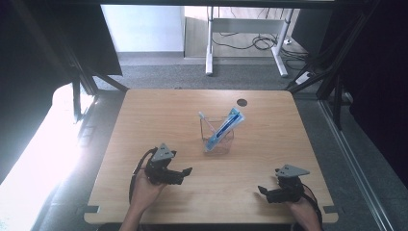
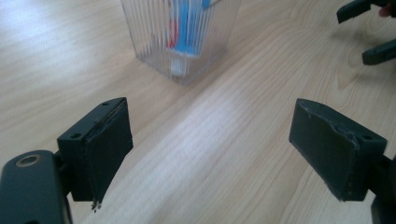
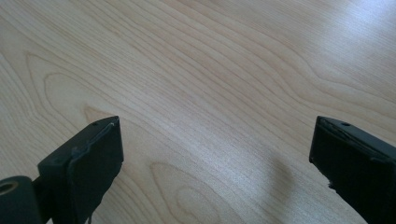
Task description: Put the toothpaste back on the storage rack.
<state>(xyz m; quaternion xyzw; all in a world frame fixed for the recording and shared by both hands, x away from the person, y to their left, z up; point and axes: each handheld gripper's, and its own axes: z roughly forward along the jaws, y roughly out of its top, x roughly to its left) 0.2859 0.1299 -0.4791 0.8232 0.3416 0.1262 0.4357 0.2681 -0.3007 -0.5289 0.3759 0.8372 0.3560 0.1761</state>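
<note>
The cup point(image 1: 217, 134) stands mid-table, a blue tube point(image 1: 225, 128) leaning out of it. The left gripper point(image 1: 185, 171) and right gripper point(image 1: 262, 190), both gaping and empty, sit near of it. A careless nudge could tip that light cup.
</note>
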